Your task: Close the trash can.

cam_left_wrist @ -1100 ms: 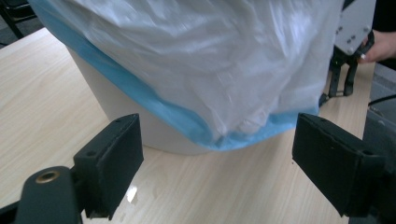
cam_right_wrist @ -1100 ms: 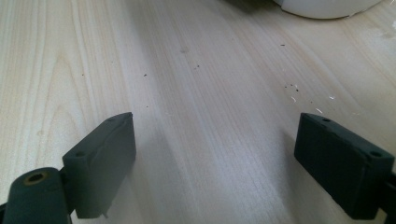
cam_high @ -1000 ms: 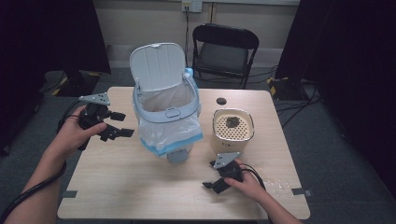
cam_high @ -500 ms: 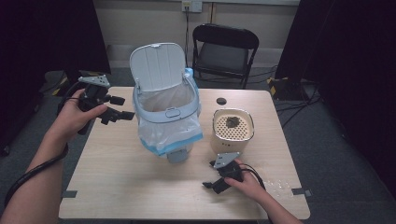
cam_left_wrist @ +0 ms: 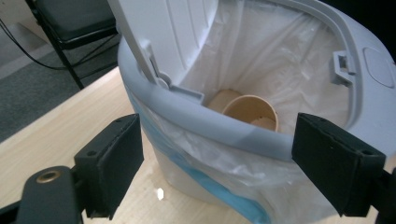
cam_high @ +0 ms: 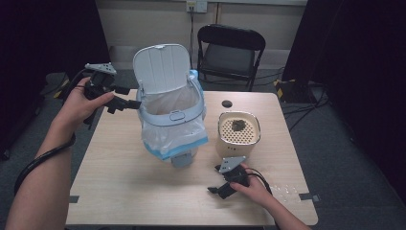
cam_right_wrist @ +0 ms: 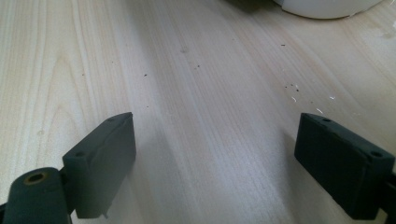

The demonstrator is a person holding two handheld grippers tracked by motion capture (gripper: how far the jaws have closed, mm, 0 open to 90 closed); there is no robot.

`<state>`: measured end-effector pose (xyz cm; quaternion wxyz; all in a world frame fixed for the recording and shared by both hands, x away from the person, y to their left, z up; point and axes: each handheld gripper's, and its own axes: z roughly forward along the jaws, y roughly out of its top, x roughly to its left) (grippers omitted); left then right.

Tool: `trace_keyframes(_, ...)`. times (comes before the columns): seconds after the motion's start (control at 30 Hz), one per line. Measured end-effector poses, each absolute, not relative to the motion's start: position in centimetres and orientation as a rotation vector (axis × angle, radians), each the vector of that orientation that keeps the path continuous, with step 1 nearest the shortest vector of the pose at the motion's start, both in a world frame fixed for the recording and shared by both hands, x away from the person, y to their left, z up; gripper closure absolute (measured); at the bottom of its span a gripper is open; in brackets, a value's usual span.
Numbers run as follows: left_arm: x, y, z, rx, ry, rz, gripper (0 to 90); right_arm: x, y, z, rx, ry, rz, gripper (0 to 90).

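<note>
A pale blue-grey bin (cam_high: pixel 172 116) stands mid-table with its lid (cam_high: pixel 162 67) up and a clear liner bag (cam_high: pixel 176 132) hanging over its rim. My left gripper (cam_high: pixel 129 97) hovers open just left of the bin's rim, held in the air. In the left gripper view its open jaws (cam_left_wrist: pixel 219 163) frame the rim (cam_left_wrist: pixel 233 130), and a tan paper cup (cam_left_wrist: pixel 250 112) lies inside the liner. My right gripper (cam_high: pixel 218 190) rests low near the table's front edge, open. In the right gripper view nothing lies between its jaws (cam_right_wrist: pixel 215 158) but bare wood.
A cream perforated container (cam_high: pixel 239 134) with a dark lump in it stands right of the bin. A small black disc (cam_high: pixel 227 103) lies behind it. A black folding chair (cam_high: pixel 231 50) stands beyond the far edge. Tape marks (cam_high: pixel 304 196) sit at the front right.
My left gripper has risen and moved away from me toward the bin's upper rim, still open. The right gripper has stayed in place.
</note>
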<state>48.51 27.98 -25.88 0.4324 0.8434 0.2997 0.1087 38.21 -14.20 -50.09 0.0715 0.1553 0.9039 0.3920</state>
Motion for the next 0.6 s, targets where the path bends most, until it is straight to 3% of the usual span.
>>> trace_keyframes(0.6,50.7,26.9,-24.3,2.085,0.745,0.33,16.2,38.2,-14.2,-50.1,0.467,2.721,1.177,11.9)
